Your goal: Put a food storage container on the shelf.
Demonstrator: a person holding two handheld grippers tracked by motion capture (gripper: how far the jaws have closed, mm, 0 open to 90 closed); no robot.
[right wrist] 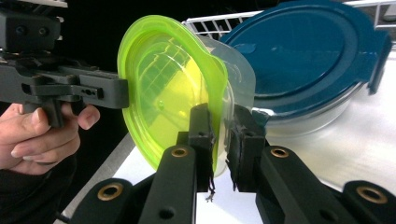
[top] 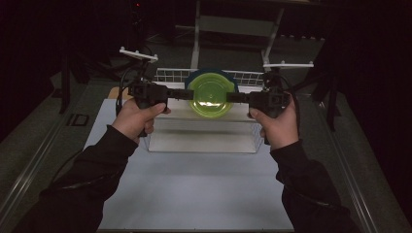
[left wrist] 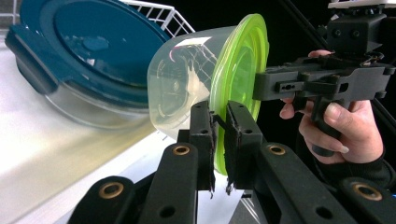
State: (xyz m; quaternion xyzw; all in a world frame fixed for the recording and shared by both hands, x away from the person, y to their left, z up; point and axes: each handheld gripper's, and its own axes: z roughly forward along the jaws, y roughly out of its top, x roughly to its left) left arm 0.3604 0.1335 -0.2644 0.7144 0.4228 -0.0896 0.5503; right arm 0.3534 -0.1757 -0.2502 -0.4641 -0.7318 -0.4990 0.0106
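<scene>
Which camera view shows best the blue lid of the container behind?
The right gripper view: the blue lid shows nearly whole, with its side clip. The left gripper view cuts it off at the top. In the high view just its edge shows.

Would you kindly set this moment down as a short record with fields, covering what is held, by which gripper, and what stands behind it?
held item: clear round plastic container with lime-green lid, tipped on its side, lid facing the person
left gripper: shut on the lid's rim at the container's left edge
right gripper: shut on the rim at the opposite edge
height: lifted above the white table
behind: clear container with dark blue clip lid, leaning tilted in a white wire rack
</scene>
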